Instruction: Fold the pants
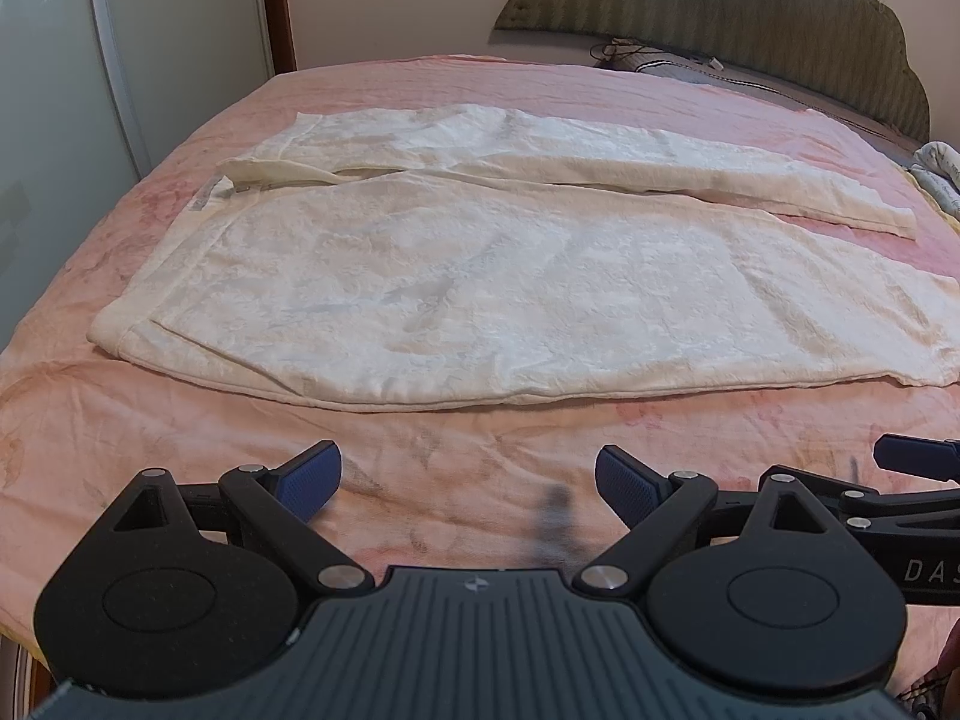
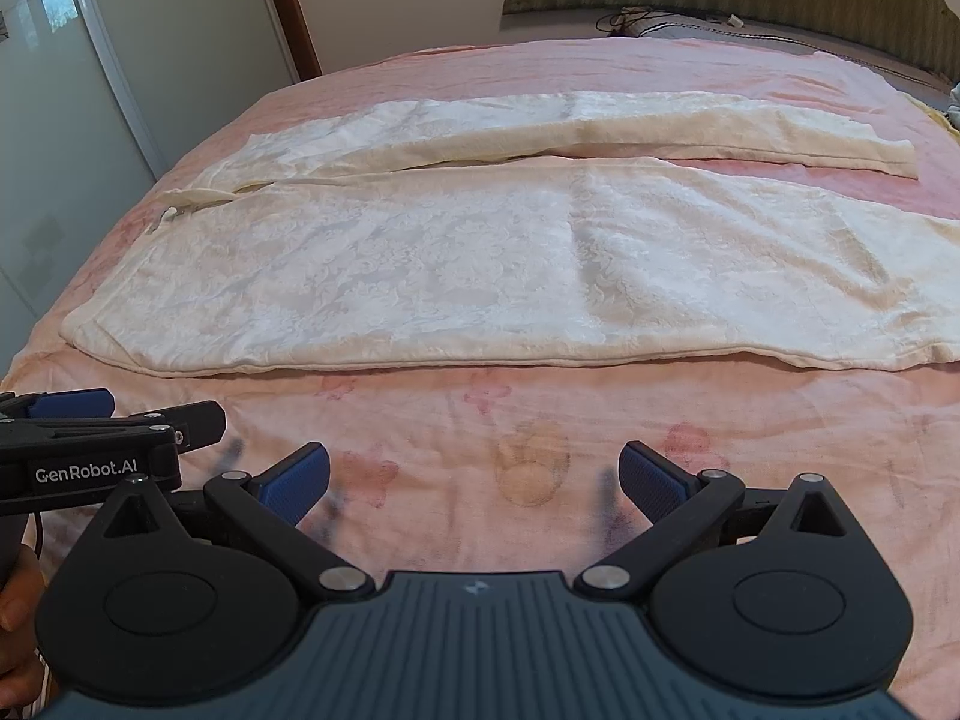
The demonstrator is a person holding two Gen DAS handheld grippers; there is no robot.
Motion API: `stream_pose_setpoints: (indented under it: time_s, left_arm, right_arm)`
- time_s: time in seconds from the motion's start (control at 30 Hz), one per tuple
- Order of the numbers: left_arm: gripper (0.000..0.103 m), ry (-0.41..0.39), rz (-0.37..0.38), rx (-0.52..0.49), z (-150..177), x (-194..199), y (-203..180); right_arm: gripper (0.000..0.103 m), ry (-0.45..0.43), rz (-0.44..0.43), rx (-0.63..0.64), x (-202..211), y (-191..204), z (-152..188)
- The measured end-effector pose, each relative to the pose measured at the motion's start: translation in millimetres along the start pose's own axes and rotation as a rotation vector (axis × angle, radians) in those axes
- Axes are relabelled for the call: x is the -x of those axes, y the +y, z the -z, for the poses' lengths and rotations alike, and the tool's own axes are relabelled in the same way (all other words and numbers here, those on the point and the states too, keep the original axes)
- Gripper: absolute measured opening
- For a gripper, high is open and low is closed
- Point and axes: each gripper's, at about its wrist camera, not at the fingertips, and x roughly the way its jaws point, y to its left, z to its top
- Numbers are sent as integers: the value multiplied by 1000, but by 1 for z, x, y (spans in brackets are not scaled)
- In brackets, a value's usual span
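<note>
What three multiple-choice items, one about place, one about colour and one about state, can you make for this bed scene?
1. Where do the pants lie?
A. spread flat on the pink blanket
B. hung over the headboard
C. on the floor

2. What colour are the pants?
A. dark blue
B. cream white
C. grey

3. In what state is the left tool?
A. shut on the pants
B. shut on the blanket
C. open, holding nothing

Answers:
1. A, since both legs lie stretched out on the blanket, waistband to the left.
2. B, since the patterned fabric looks cream white in both wrist views.
3. C, since its blue pads stand wide apart above bare blanket, short of the pants' near edge; the right tool stands the same way.
</note>
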Motion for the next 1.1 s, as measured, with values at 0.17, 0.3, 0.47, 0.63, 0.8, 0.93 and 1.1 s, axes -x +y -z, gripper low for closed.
stream_pose_setpoints:
  time_s: [0.17, 0.3, 0.47, 0.63, 0.8, 0.93, 1.1]
  left_arm:
    - [94, 6, 5, 2, 1, -1, -2]
    - [94, 12, 6, 2, 0, -2, -2]
    - [94, 16, 8, 4, 0, -3, -2]
    - [94, 25, 8, 6, 1, -4, -2]
    - [94, 27, 9, 7, 1, -5, -2]
    - [94, 33, 6, 12, 1, -5, -1]
    - [94, 38, 9, 15, 1, -6, 1]
  right_arm:
    - [103, 4, -2, -1, -1, 0, 0]
    - [103, 7, -4, -1, -1, 0, 0]
    - [103, 8, -5, -1, -2, 0, 0]
    - [103, 14, -8, -3, -3, 0, 1]
    - [103, 18, -15, -3, -4, 0, 1]
    - [103, 20, -17, -4, -5, 0, 2]
    - [103, 20, -16, -3, -5, 0, 2]
